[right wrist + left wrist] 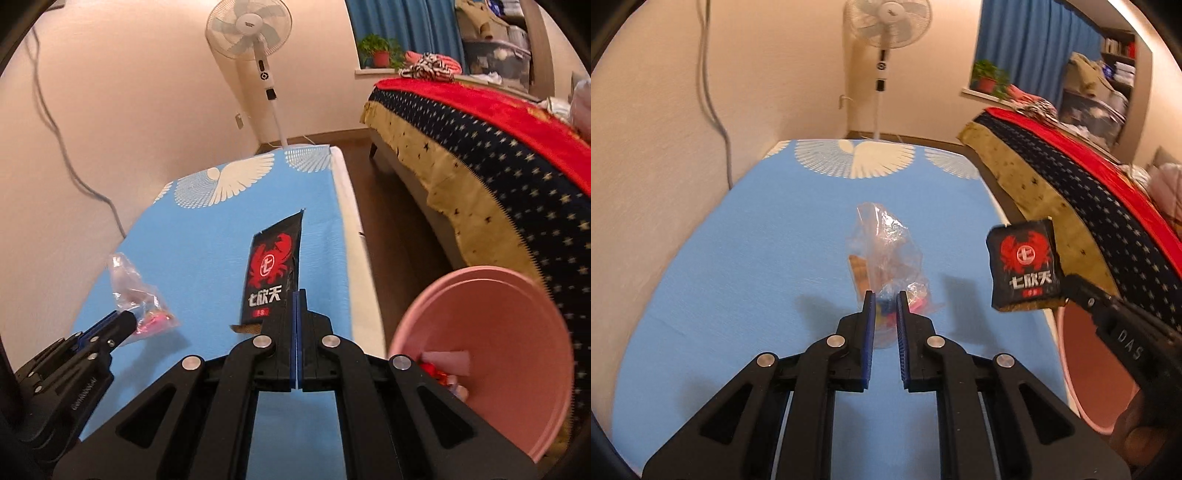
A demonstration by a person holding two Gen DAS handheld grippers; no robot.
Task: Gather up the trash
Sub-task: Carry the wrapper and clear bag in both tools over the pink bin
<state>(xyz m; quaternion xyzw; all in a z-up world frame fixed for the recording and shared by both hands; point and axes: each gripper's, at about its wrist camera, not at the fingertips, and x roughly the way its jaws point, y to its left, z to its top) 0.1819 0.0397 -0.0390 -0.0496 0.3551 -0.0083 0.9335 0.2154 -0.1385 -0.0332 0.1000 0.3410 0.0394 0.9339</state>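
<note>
The right gripper (297, 295) has its blue-padded jaws pressed together on the lower edge of a flat black foil snack wrapper printed with a red crab (271, 273), holding it in the air above the blue patterned tabletop (207, 258). The left wrist view shows the same wrapper (1024, 264) at the right edge of the table, near the round pink plastic bin (491, 354) that stands on the floor to the right, between the table and the bed with the red and star-patterned cover (480, 147). The bin already holds a few scraps. The left gripper (885, 295) has its jaws spread a little apart, one on each side of the near end of a crumpled clear plastic bag with coloured bits inside (886, 254), which lies near the middle of the tabletop; contact with the film cannot be confirmed. Handling judgement: both items are very light, thin and limp. The foil wrapper is slick and will flap, so a firm pinch on its sealed edge is suitable. The clear bag will collapse and slide under the pads; the bunched near end, where the contents gather the film, looks like the best place to take hold. A white pedestal fan (249, 33) stands at the far end, beyond the table.
</note>
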